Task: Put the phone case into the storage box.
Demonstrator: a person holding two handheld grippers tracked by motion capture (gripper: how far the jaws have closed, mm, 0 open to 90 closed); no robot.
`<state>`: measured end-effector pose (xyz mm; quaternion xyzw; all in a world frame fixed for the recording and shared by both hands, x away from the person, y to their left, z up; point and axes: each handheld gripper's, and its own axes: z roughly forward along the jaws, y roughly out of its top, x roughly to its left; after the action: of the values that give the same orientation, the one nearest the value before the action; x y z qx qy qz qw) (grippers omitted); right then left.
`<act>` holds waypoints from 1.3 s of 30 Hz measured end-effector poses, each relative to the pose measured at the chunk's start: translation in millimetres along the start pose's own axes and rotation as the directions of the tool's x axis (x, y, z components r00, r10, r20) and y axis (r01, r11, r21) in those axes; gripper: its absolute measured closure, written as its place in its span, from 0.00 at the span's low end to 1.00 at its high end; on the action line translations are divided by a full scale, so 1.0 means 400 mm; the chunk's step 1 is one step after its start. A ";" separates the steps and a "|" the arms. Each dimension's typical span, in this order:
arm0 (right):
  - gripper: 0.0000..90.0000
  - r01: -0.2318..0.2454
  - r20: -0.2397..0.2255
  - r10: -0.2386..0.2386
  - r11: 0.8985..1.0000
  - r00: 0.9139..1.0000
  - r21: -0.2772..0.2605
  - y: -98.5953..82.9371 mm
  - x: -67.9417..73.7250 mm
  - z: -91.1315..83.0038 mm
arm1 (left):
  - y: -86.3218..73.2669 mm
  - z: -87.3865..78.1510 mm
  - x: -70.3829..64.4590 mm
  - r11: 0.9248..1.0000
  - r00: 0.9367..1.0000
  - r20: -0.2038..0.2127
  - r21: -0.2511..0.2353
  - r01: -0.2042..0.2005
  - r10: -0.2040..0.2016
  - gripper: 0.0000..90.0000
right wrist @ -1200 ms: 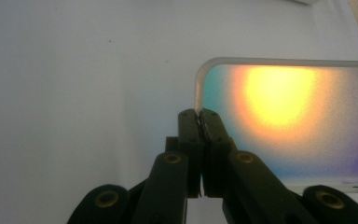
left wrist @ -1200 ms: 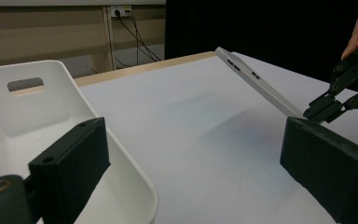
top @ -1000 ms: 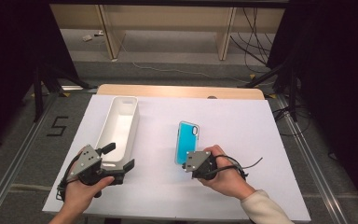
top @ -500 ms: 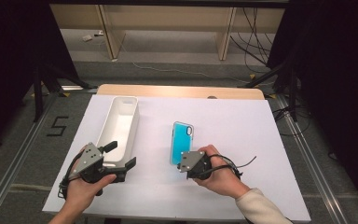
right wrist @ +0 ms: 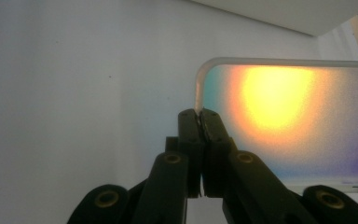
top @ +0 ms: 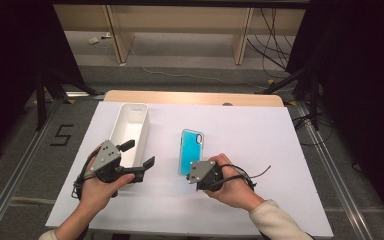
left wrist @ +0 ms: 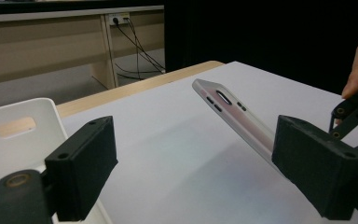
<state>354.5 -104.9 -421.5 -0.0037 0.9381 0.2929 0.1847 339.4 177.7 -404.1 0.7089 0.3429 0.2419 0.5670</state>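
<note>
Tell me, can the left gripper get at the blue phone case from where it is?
Probably yes: the left gripper is open, and bare white table lies between it and the blue phone case, which the right gripper holds tilted up.

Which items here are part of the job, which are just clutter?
In the job: phone case, pinched at its edge by the right gripper; white bin; left gripper, jaws apart.
Lying about: cables and desk legs beyond the table.
</note>
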 end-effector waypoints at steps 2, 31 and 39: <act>0.99 -0.023 0.015 0.023 1.000 1.000 0.002 0.002 0.004 -0.002 | 0.004 0.005 0.000 1.000 1.000 0.003 0.004 0.001 -0.001 0.15; 0.99 0.026 0.024 -0.026 1.000 0.999 -0.010 0.017 0.008 0.011 | 0.082 0.200 -0.040 0.971 0.998 0.043 0.236 0.034 -0.045 0.25; 0.99 0.009 0.011 -0.009 1.000 1.000 -0.007 0.022 0.015 0.014 | 0.077 0.216 -0.031 0.967 0.997 0.022 0.248 0.065 -0.073 0.33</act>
<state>349.7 -93.7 -423.0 -0.0067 0.9360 0.2954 0.1913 401.1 109.2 -394.3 0.7653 0.3859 0.1664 0.4876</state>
